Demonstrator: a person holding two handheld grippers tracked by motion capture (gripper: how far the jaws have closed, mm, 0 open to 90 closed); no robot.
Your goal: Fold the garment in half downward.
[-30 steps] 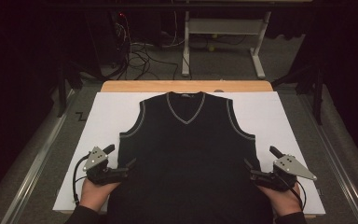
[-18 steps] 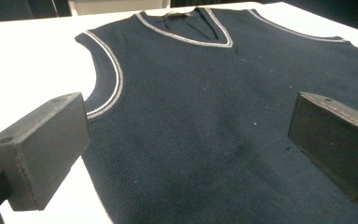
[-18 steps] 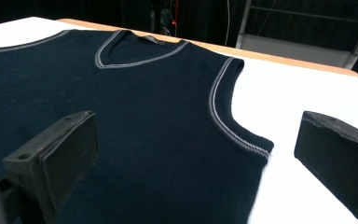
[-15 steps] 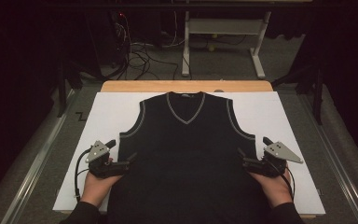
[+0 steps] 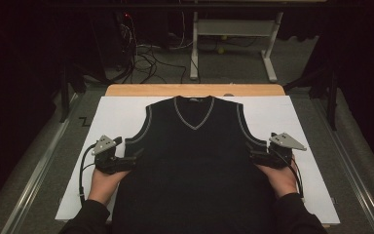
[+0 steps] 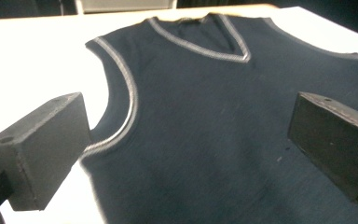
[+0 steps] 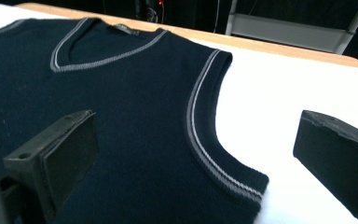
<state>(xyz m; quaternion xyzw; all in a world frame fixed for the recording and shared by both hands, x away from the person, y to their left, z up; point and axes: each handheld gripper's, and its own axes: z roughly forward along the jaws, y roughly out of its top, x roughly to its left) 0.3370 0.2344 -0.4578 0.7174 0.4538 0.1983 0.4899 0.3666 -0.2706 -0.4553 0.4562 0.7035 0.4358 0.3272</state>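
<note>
High view: a dark vest [image 5: 195,161] lies flat on the white surface [image 5: 292,117], left tongs [image 5: 135,157] at its 9 o'clock edge, right tongs [image 5: 251,152] at 3 o'clock.
Left gripper view: the jaws gape, the vest's armhole edge between them.
Right gripper view: its jaws also stand apart, straddling the armhole corner

Count: 1 dark sleeveless V-neck vest [image 5: 195,161] w/ grey trim, 1 white board [image 5: 112,117] under it, 1 wooden tabletop [image 5: 136,90], 2 grippers, i.e. left gripper [image 5: 135,158] & right gripper [image 5: 251,152], 2 hands, and 1 white frame stand [image 5: 231,29] at the back.
</note>
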